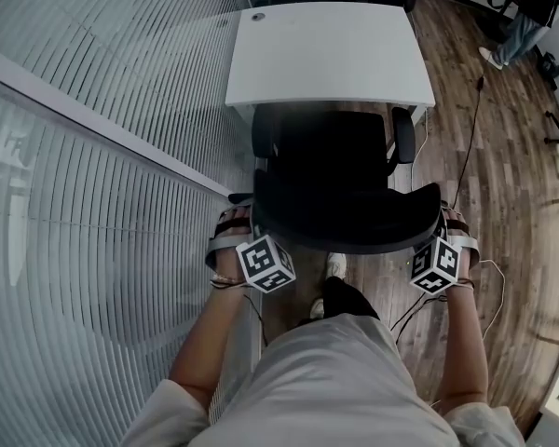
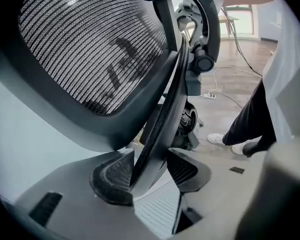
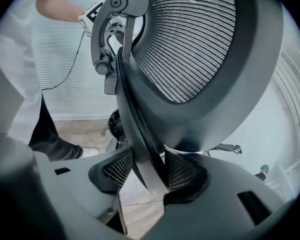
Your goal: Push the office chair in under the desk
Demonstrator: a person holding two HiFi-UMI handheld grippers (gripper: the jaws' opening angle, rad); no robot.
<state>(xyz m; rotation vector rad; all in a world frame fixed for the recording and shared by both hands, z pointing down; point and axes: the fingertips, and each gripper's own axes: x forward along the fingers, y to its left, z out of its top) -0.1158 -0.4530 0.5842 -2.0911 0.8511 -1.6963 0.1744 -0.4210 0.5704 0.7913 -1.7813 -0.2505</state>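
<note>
The black office chair (image 1: 340, 208) faces the white desk (image 1: 326, 54), its seat partly under the desk top and its armrests at the desk's front edge. My left gripper (image 1: 245, 223) holds the left rim of the mesh backrest (image 2: 90, 49). In the left gripper view, that gripper (image 2: 150, 170) has the rim (image 2: 162, 119) standing between its pads (image 2: 115, 171). My right gripper (image 1: 444, 223) holds the right rim. In the right gripper view, that gripper (image 3: 149, 173) has both pads (image 3: 182, 171) pressed on the frame (image 3: 137, 134).
A glass wall with blinds (image 1: 93, 156) runs close along the left of the chair and desk. Cables (image 1: 466, 156) lie on the wooden floor to the right. My own legs and a white shoe (image 1: 335, 266) are behind the chair. Another person (image 1: 531, 17) stands far right.
</note>
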